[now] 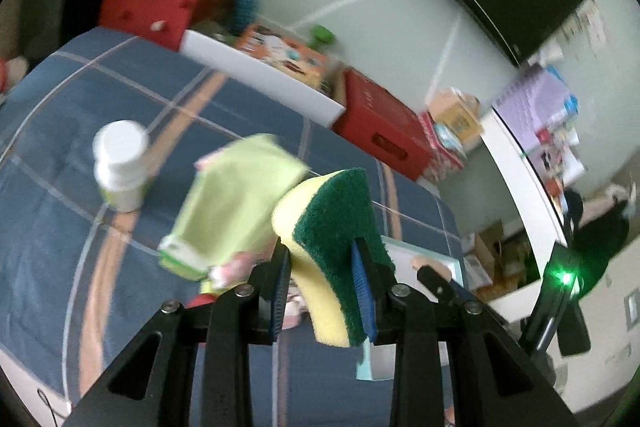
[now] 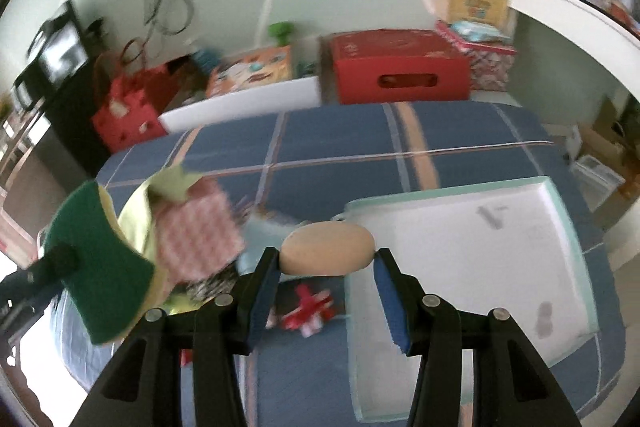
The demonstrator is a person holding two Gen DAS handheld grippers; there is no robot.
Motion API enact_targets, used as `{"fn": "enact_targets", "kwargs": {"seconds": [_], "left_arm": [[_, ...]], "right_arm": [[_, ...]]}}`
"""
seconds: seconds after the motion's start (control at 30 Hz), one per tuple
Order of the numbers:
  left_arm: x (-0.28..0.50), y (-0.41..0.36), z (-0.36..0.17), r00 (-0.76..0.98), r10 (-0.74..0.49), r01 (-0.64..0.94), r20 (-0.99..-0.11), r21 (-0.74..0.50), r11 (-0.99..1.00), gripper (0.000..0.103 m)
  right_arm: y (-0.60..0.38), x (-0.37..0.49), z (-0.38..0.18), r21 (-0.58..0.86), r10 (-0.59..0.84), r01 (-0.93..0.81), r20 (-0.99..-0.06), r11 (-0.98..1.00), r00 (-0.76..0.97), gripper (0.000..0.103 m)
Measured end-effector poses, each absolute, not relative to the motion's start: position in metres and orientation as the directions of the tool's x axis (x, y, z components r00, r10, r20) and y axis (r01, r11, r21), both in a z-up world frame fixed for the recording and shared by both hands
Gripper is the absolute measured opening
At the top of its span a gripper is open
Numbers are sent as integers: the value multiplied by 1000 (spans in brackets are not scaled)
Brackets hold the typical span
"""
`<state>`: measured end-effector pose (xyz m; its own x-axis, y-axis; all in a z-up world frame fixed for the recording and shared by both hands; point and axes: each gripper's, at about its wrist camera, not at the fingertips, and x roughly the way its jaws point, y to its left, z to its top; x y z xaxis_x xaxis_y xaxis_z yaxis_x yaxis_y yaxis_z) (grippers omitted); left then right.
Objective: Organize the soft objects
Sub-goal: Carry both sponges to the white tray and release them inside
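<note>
**Both grippers lifted with a soft thing in each**

While we hold both tools above the bed, the blue plaid bedspread (image 2: 340, 135) fills most of what we see, striped with pale lines and a tan band. On its right side lies the white tray (image 2: 560, 219) with a mint-green rim, its floor bare apart from a few grey marks. Behind the bed, against the wall, we see a red box (image 2: 400, 67) with a hand slot, an orange printed box just left of it, and a red bag further left.

On the bedspread to our left we see a pile of folded cloths: the lime-green cloth (image 1: 236, 195) on top, and a pink checked cloth (image 2: 196, 235) beside it in the right view. A white bottle (image 1: 120, 163) with a white cap stands upright on the bedspread, near the cloths but apart from them.

Our left gripper (image 1: 320, 267) is clamped on the sponge (image 1: 328, 227), yellow foam with a dark green scouring face; the blue pads press into both sides and the foam bulges above them. It hangs clear of the bedspread.

Our right gripper (image 2: 326, 267) grips the tan oval object (image 2: 326, 247), smooth and rounded, pinched end to end between the two blue pads. It sits over the near-left edge of the tray, raised above it.

Below it, a small red-and-white item (image 2: 308, 311) lies on the bedspread, too blurred for us to identify.
</note>
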<state>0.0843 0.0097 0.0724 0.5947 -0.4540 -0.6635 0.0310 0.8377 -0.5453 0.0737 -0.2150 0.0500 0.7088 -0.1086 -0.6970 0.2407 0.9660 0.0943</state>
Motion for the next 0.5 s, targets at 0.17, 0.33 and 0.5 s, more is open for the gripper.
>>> {"fn": "enact_targets", "kwargs": {"seconds": [0.17,0.33,0.5], "left_arm": [[106,-45,78,540,-503,135,-675,-520,843,31],[127,-93,76,477,-550,221,-686,-512,830,31],[143,-143,61,410,-574,287,-709,-497,819,31]], "right_arm": [[-257,77,56,110,-173,342,-696,933,697,52],[-300,76,55,113,-249,451,-705,885,664,52],[-340,71,48,142,-278,524,-716,840,641,52]]}}
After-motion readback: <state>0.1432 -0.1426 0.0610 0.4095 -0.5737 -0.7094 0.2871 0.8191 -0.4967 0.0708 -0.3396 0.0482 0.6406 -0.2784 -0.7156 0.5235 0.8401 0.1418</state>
